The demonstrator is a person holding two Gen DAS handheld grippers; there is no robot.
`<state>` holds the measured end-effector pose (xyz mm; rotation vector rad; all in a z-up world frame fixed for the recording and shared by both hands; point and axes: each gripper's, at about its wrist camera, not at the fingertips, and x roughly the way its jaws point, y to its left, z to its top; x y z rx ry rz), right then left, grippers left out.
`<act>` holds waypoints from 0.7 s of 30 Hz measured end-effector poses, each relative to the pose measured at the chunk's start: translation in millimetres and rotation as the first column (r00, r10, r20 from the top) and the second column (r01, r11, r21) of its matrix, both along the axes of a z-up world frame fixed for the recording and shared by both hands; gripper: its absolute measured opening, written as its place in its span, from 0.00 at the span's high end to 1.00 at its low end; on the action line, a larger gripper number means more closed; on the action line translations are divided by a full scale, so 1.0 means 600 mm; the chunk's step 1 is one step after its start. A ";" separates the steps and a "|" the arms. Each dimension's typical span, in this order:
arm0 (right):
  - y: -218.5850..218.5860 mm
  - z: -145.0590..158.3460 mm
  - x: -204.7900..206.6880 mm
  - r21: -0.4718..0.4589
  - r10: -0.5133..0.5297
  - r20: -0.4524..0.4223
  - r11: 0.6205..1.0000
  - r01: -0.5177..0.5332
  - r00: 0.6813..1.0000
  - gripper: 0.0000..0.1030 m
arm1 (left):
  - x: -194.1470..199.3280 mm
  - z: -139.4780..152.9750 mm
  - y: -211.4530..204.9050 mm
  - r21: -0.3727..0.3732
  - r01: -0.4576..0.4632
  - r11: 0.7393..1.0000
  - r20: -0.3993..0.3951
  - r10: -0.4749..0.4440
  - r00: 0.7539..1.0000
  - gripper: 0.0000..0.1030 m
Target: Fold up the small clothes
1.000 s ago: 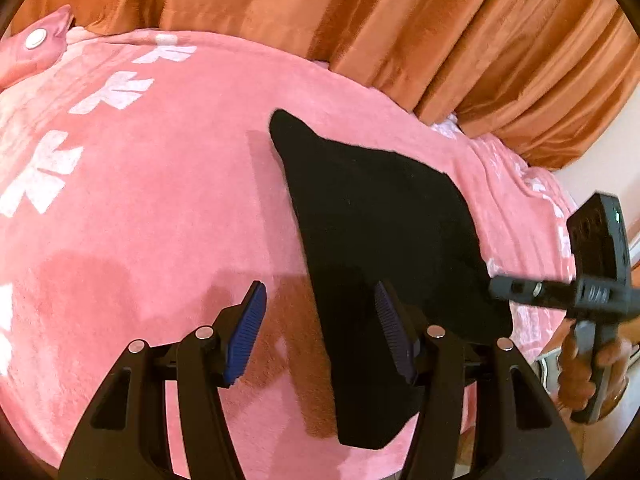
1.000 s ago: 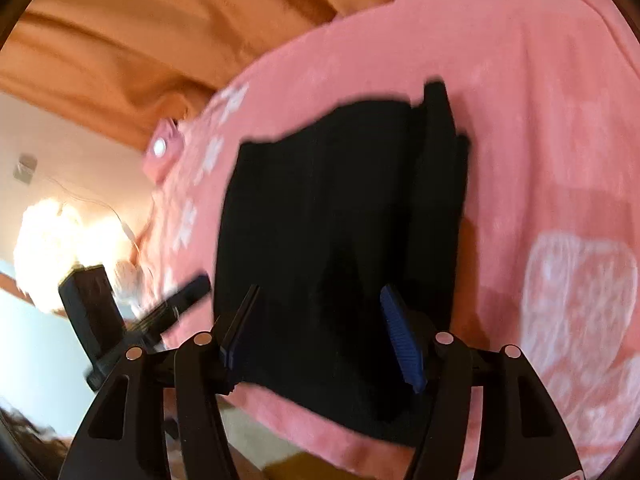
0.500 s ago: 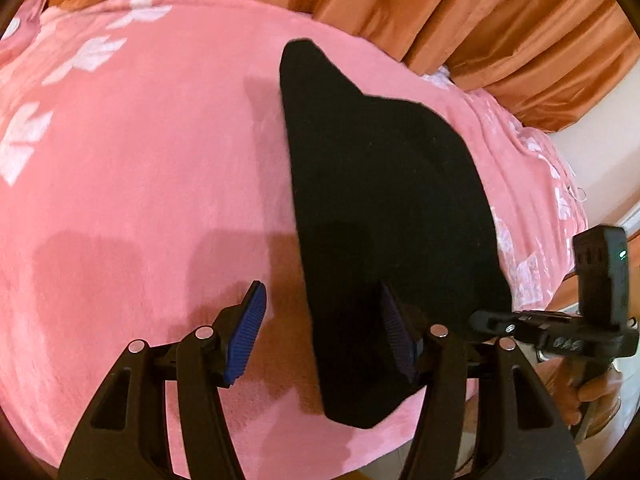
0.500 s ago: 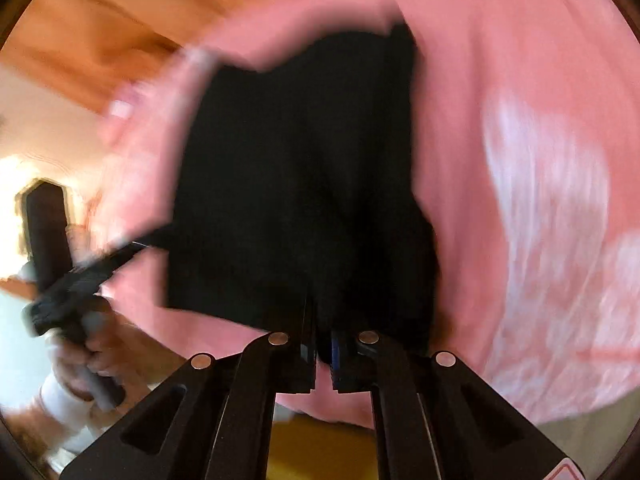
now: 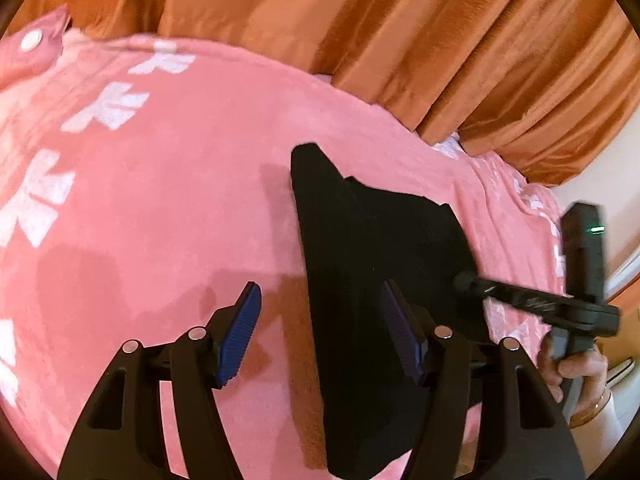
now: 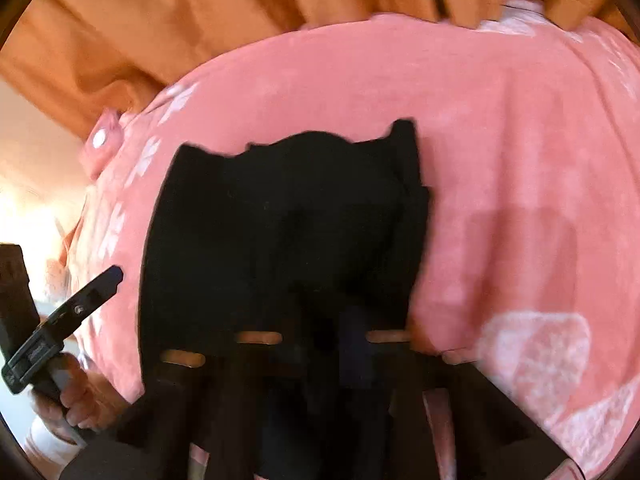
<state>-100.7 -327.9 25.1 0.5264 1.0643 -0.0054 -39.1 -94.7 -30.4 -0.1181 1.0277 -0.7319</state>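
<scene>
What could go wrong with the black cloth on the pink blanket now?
1. The right gripper seems to pinch only the edge of the black garment, so the cloth might slip out when lifted.
2. The left gripper is open, straddling the other edge without gripping. A one-sided pull could drag or twist the cloth across the pink blanket.
3. The far end looks uneven, so the fold may come out crooked.
</scene>
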 end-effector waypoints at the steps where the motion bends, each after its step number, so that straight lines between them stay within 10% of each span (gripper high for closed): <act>1: 0.005 0.018 -0.006 -0.021 0.007 0.043 1.000 -0.007 0.999 0.91 | 0.003 -0.003 0.004 -0.005 -0.009 1.000 -0.010 0.009 1.000 0.42; 3: 0.003 0.045 -0.010 -0.072 0.010 0.103 0.997 -0.003 0.995 0.91 | 0.009 -0.003 0.000 -0.009 -0.013 1.000 -0.015 0.013 1.000 0.42; 7: -0.039 -0.056 0.009 -0.060 -0.036 -0.131 0.998 0.028 0.991 0.89 | 0.010 -0.019 -0.011 -0.003 -0.004 1.000 -0.052 0.004 0.999 0.42; 12: -0.048 0.010 -0.053 0.071 -0.081 -0.020 0.994 0.083 0.996 0.83 | -0.016 -0.020 -0.019 -0.022 0.037 0.999 -0.075 -0.038 0.996 0.42; 17: -0.006 -0.036 -0.138 0.113 -0.075 -0.099 0.990 0.086 0.992 0.77 | -0.054 -0.033 -0.047 0.013 0.112 0.994 -0.081 -0.111 0.991 0.41; 21: 0.017 -0.064 -0.148 0.110 -0.057 -0.149 0.991 0.073 0.987 0.97 | -0.067 -0.062 -0.061 0.153 0.132 0.979 -0.066 -0.123 0.990 0.43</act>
